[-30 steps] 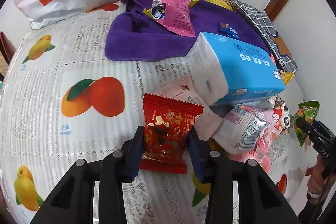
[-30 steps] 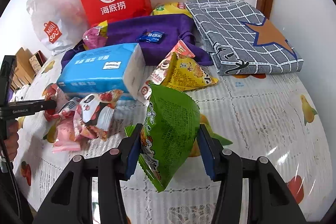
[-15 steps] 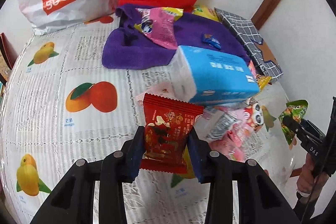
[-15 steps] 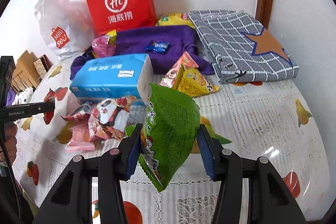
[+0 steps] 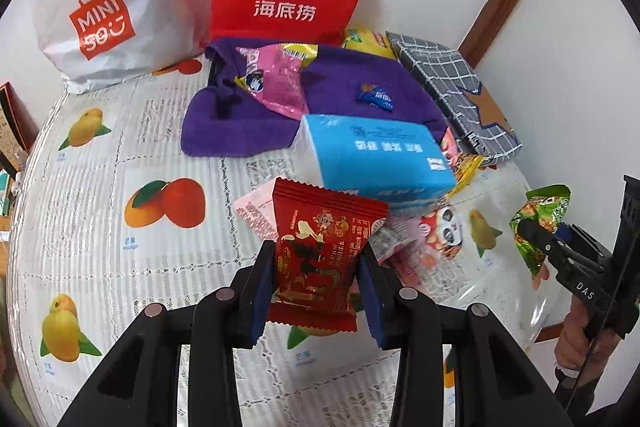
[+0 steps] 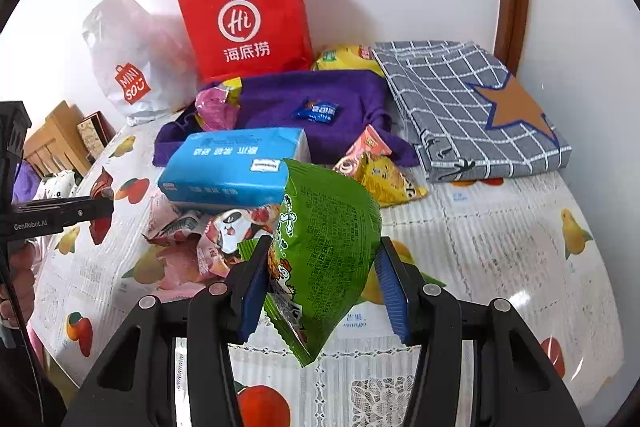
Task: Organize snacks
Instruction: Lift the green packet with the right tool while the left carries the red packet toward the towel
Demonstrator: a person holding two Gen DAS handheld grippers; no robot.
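Snacks are off the table in both hands. On the left, the left gripper [image 5: 316, 287] has its blue pads clamped on the sides of a red snack packet [image 5: 320, 255], which stands upright between them above the fruit-print tablecloth [image 5: 100, 207]. On the right, the right gripper [image 6: 322, 291] pinches a puffy green snack bag [image 6: 328, 251] (its lower corner hangs down past the pads). Beneath them lies a blue tissue pack [image 6: 236, 167] with a loose heap of pink and panda-print packets [image 6: 208, 239] against its near edge. A purple cloth [image 6: 312, 107] behind it carries a small blue candy [image 6: 318, 111] and a pink wrapper [image 5: 276, 79]. A yellow packet [image 6: 380, 179] lies just beside a folded grey checked cloth [image 6: 468, 107]. Against the wall stand a red paper bag [image 6: 244, 23] and a white plastic bag [image 6: 128, 67].
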